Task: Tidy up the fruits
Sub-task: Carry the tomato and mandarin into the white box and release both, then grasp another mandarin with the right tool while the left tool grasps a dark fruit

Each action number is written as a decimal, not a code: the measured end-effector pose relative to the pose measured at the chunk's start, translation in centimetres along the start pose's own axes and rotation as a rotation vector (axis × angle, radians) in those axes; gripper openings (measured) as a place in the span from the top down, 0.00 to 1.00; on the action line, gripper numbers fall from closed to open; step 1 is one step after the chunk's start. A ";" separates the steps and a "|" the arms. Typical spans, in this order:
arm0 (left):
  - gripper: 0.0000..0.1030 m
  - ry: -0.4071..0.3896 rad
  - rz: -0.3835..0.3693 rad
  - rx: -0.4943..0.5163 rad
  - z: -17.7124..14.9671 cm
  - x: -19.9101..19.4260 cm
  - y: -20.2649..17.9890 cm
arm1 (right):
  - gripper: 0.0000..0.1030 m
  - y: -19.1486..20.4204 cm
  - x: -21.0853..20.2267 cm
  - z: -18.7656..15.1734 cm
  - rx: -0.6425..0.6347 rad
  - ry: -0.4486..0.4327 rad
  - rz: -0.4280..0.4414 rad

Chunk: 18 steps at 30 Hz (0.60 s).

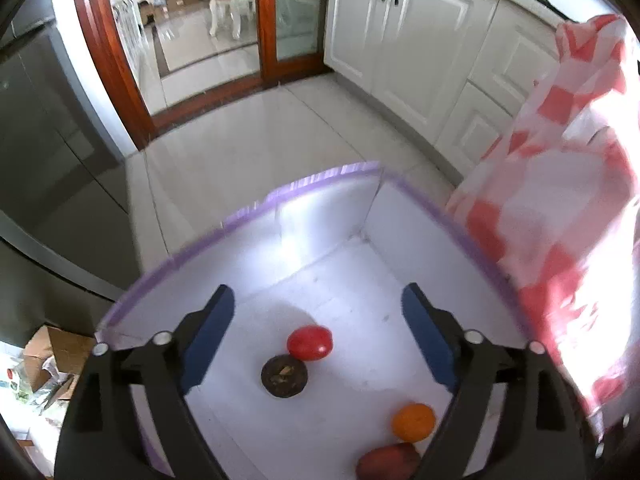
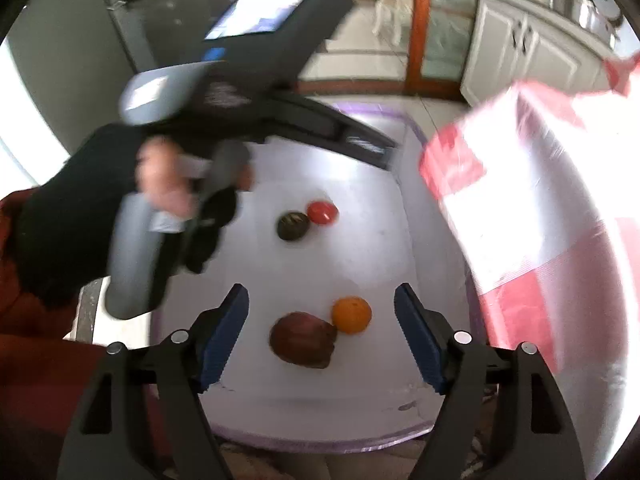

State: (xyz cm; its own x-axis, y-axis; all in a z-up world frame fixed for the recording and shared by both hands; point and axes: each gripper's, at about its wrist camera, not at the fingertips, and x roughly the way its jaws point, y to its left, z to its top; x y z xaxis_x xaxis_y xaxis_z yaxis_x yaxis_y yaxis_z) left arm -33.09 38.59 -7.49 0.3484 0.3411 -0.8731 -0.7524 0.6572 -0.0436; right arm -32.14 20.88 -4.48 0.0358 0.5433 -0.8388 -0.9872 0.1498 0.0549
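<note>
Left claw [image 1: 318, 336]: both blue pads [image 1: 208, 344] stand wide apart, with nothing clamped between them. The claw hangs above the interior of a white bin [image 1: 328, 216] with a purple rim. Directly below the gap, on the bin floor, a red tomato [image 1: 310, 342] touches a dark round fruit [image 1: 284, 376] just in front of it. Nearer the right finger lie an orange [image 1: 413, 422] and, just beside it at the lower edge, a reddish-brown fruit [image 1: 386, 462].

Right claw [image 2: 322, 336]: jaws likewise spread apart and empty. Below the gap, the reddish-brown fruit [image 2: 302, 339] touches the orange [image 2: 351, 315]. Farther out, well apart from this pair, the dark round fruit [image 2: 293, 225] and the tomato [image 2: 322, 212] sit side by side in contact.

In the right wrist view, a hand [image 2: 164, 184] grips the handle of the left claw unit at the left side of the bin; the view is motion-blurred.

A red-and-white checked cloth [image 1: 560, 184] hangs along the right side of the bin. Beyond it are a tiled floor [image 1: 248, 136] and white cabinets [image 1: 400, 40].
</note>
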 end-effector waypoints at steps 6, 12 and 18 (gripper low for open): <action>0.10 -0.174 0.058 -0.005 1.5 -5.1 -2.6 | 0.23 0.3 -6.7 -0.8 0.017 -0.163 0.064; 0.01 -0.544 -0.136 0.000 2.2 -15.0 -8.0 | 0.15 -3.6 -16.5 -2.8 0.161 -0.460 0.037; 0.01 -0.565 -0.393 0.202 3.2 -19.5 -19.7 | 0.15 -11.9 -25.5 -8.8 0.405 -0.654 -0.215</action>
State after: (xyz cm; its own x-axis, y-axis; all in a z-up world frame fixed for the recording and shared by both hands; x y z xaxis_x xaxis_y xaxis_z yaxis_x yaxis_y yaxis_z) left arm -23.23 21.13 11.94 0.8496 0.3136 -0.4241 -0.4126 0.8960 -0.1642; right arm -22.68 -1.99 11.51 0.4267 0.8242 -0.3723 -0.8195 0.5265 0.2264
